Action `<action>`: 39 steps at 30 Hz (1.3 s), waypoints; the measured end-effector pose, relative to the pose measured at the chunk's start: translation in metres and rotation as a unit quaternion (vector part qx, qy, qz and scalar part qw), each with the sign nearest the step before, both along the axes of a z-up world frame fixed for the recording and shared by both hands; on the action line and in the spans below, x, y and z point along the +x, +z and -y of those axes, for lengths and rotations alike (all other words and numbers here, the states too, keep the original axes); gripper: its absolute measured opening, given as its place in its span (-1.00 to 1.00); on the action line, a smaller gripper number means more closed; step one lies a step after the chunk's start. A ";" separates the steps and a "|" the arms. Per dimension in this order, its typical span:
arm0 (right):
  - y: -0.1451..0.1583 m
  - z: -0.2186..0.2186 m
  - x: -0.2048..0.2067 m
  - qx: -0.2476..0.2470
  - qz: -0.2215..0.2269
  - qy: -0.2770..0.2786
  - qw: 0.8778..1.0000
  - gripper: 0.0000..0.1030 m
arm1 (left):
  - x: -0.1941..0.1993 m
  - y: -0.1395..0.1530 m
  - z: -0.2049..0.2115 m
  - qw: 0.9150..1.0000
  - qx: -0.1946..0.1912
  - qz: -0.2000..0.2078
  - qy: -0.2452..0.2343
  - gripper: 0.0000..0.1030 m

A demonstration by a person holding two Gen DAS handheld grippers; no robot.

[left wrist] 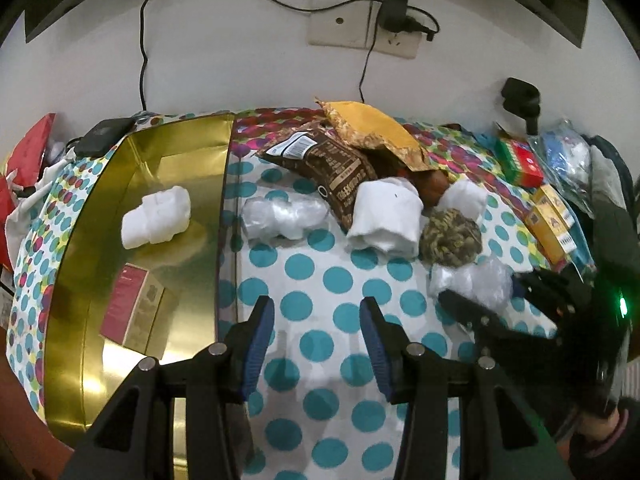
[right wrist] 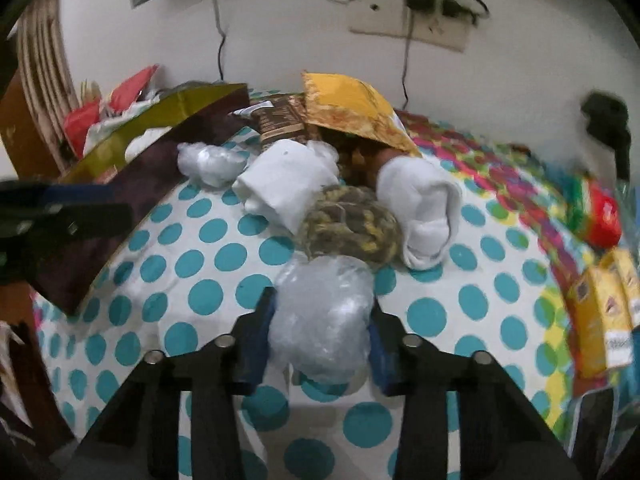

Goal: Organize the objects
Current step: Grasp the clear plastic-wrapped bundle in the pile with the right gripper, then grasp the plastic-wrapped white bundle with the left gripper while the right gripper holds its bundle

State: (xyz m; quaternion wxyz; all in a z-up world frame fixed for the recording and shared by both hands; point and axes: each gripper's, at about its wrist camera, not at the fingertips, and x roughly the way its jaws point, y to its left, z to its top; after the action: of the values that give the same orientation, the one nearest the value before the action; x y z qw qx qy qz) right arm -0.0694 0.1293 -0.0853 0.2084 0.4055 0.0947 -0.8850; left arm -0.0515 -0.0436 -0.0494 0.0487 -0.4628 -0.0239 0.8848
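Crinkled clear plastic bag sits between the pads of my right gripper, which touch both its sides on the dotted surface. Only my left view shows inside the gold box: a white bundle and a pink carton. My left gripper is wide open, holding nothing.

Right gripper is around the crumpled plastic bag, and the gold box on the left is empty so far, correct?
Not empty. The left wrist view shows the gold box already holding a white bundle and a pink carton. The right gripper does straddle the crumpled plastic bag.
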 end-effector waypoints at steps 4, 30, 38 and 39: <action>0.000 -0.007 -0.001 0.000 -0.001 -0.010 1.000 -0.37 | -0.014 -0.007 0.002 1.000 0.011 0.008 0.017 -0.12; -0.005 -0.036 -0.015 -0.028 0.020 -0.060 0.998 -0.38 | -0.099 -0.043 -0.017 0.992 -0.121 -0.025 0.020 -0.07; -0.008 -0.035 -0.016 -0.027 0.030 -0.059 0.997 -0.37 | -0.106 -0.039 0.010 0.993 -0.114 -0.039 0.003 -0.07; -0.008 -0.035 -0.017 -0.026 0.031 -0.059 0.997 -0.37 | -0.107 -0.038 0.013 0.993 -0.107 -0.040 0.001 -0.07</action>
State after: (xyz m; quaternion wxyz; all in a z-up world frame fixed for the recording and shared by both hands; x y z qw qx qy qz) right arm -0.0860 0.1645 -0.0935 0.1691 0.4319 0.0411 -0.8850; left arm -0.1582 -0.0561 -0.0877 -0.0006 -0.4299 0.0723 0.9000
